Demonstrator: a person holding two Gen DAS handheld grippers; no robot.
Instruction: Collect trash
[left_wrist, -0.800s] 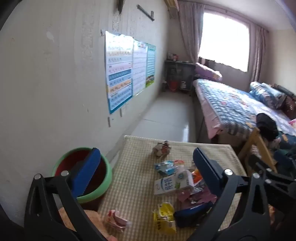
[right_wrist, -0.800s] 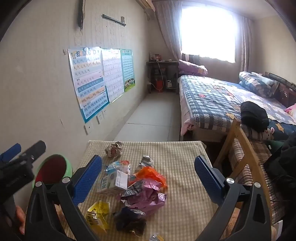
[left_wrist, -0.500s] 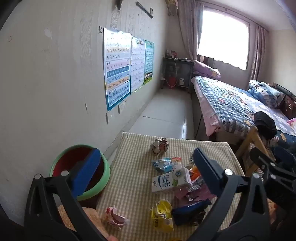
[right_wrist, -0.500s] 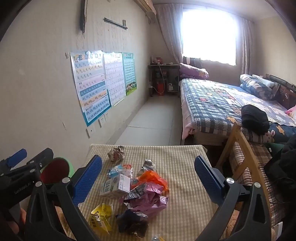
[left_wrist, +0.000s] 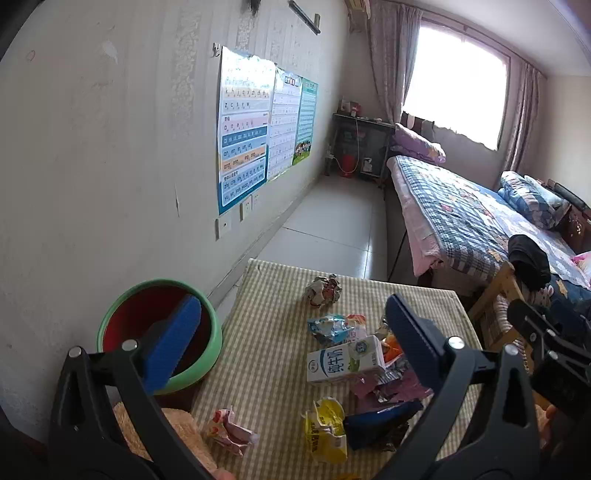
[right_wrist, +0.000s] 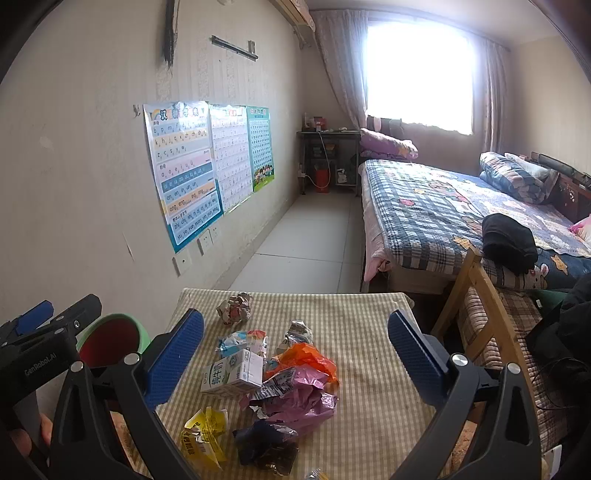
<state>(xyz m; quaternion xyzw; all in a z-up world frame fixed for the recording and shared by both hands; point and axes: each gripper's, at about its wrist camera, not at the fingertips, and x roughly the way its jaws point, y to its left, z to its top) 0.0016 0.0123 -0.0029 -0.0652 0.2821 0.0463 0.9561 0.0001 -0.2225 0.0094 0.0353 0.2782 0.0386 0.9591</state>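
Observation:
Trash lies on a checked tablecloth (left_wrist: 269, 354) (right_wrist: 369, 369): a white milk carton (left_wrist: 343, 360) (right_wrist: 232, 374), a crumpled paper ball (left_wrist: 323, 290) (right_wrist: 234, 308), a yellow wrapper (left_wrist: 327, 428) (right_wrist: 205, 434), a pink plastic bag (right_wrist: 299, 397), an orange bag (right_wrist: 308, 354), a blue snack wrapper (left_wrist: 328, 326) (right_wrist: 236, 339) and a small pink wrapper (left_wrist: 231, 430). A green bin with a red inside (left_wrist: 162, 325) (right_wrist: 110, 338) stands left of the table. My left gripper (left_wrist: 291, 343) is open and empty above the table's left part. My right gripper (right_wrist: 295, 356) is open and empty above the pile.
A wall with posters (right_wrist: 207, 166) runs along the left. A bed with a checked quilt (right_wrist: 443, 206) lies at the right, and a wooden chair (right_wrist: 476, 306) stands against the table's right edge. Tiled floor (right_wrist: 314, 240) lies beyond the table.
Both grippers have drawn back and risen a little, so the table and the bin show lower and smaller. Both stay open and empty. The trash has not moved.

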